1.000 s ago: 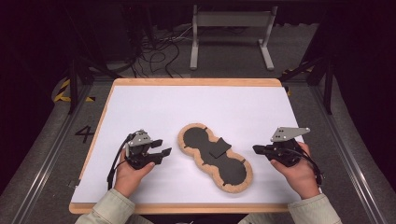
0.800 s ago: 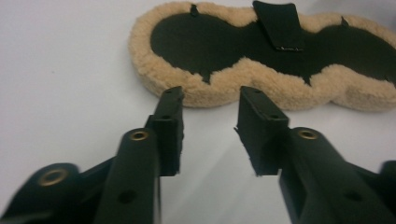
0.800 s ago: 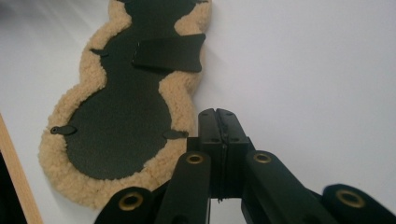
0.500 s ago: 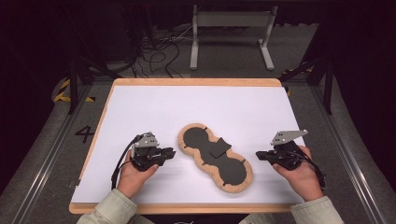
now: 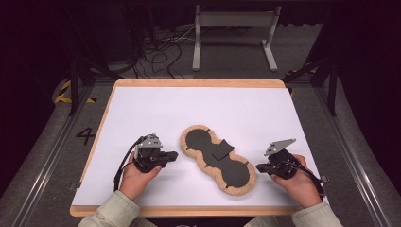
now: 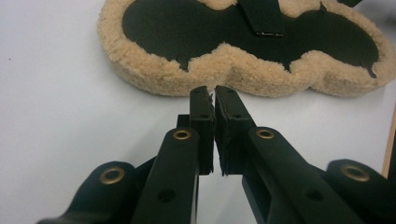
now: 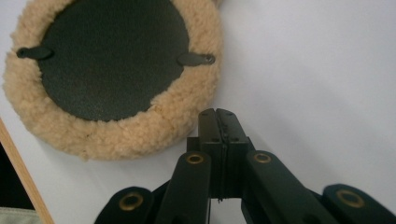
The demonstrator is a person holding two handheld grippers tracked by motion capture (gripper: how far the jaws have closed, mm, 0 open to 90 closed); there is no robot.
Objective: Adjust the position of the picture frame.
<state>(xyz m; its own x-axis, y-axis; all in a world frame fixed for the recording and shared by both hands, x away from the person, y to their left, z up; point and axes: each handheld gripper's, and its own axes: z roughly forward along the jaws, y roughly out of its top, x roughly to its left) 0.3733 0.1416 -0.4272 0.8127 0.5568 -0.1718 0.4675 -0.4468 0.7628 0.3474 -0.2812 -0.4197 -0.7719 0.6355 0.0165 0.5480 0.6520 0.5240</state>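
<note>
On the white table, between the person's two hands, lay a fleece-edged pad shaped like two joined discs, with a black surface facing up and a short black strap across its narrow waist. It lay slanted, one lobe farther from the person and toward the left, the other nearer and toward the right.

The left gripper rested low over the table just beside the farther lobe, its tips pointed at the fleece rim. In the left gripper view its jaws had just been closing and stood almost together, a thin slit between the pads, with nothing caught in them; the fleece lay just ahead of the tips, apart from them.

The right gripper sat near the nearer lobe. In the right gripper view its jaws were pressed fully together and empty, beside the fleece edge without clear contact.
</note>
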